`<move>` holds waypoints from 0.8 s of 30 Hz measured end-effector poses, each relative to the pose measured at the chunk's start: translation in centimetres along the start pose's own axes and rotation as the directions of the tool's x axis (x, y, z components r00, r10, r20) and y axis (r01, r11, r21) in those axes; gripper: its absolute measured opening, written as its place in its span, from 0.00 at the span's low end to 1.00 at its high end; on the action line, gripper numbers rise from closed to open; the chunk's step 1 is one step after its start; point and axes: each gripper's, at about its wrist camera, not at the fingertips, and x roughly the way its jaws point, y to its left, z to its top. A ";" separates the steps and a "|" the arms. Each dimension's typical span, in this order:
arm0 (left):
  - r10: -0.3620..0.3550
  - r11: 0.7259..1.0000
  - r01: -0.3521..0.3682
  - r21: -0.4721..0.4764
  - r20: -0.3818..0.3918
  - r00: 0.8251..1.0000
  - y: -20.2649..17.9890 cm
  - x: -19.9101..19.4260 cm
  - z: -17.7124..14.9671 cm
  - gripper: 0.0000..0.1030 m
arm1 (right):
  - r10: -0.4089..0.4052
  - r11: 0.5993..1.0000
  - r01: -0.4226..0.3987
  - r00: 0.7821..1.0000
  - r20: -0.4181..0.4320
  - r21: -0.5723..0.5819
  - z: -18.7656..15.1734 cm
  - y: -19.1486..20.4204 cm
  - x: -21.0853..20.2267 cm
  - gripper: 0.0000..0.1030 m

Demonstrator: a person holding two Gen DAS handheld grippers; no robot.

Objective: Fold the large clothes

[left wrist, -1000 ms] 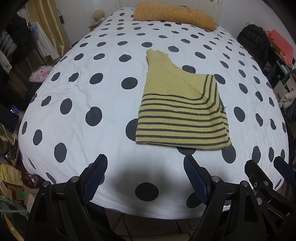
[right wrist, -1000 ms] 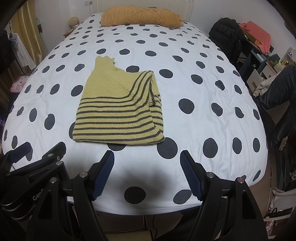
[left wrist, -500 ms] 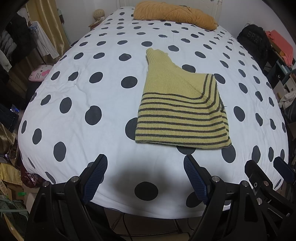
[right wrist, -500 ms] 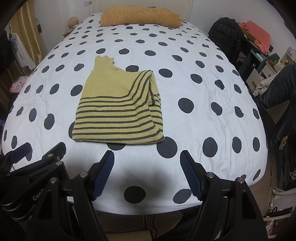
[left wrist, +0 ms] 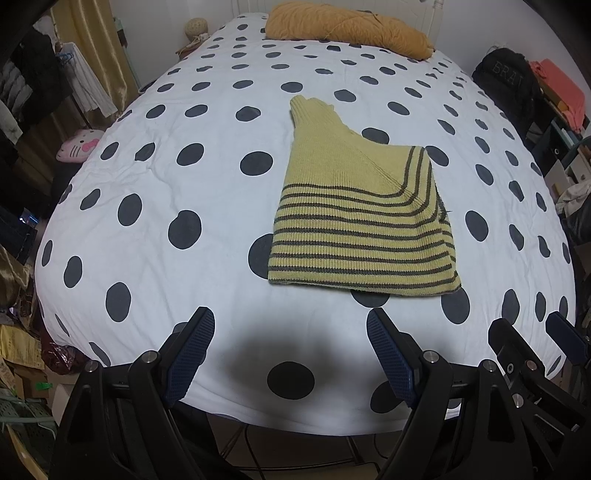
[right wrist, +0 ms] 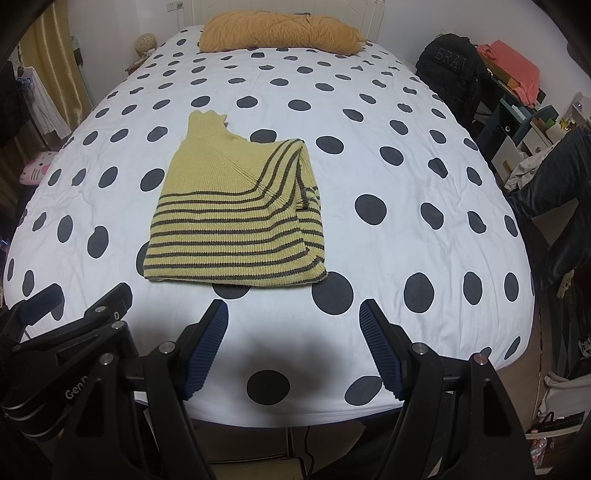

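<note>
A yellow knit sweater with dark stripes (left wrist: pixel 364 218) (right wrist: pixel 236 218) lies folded into a compact shape on the white bed with black dots (left wrist: pixel 166 192) (right wrist: pixel 406 177). Its collar points toward the headboard. My left gripper (left wrist: pixel 290 323) hovers open over the bed's near edge, short of the sweater and a little to its left, with nothing between its blue pads. My right gripper (right wrist: pixel 293 314) is open too, over the near edge just below the sweater's right corner, and holds nothing. Each gripper shows at the edge of the other's view.
An orange-brown pillow (left wrist: pixel 347 26) (right wrist: pixel 280 31) lies at the head of the bed. A black backpack (right wrist: pixel 448 70) and cluttered shelves stand on the right. Hanging clothes and a pink plush (left wrist: pixel 79 146) crowd the left side. A person's leg in dark trousers (right wrist: pixel 550 206) is at the far right.
</note>
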 end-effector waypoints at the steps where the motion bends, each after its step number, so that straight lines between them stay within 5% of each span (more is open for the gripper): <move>1: -0.001 1.000 0.001 0.000 0.001 1.000 0.0 0.0 0.0 0.82 | 0.000 1.000 0.000 1.000 0.000 0.001 -0.1 0.0 0.0 0.72; 24: -0.002 1.000 0.002 0.001 -0.005 1.000 0.0 0.1 0.1 0.82 | -0.003 1.000 0.003 1.000 -0.001 0.000 -0.1 0.0 -0.1 0.72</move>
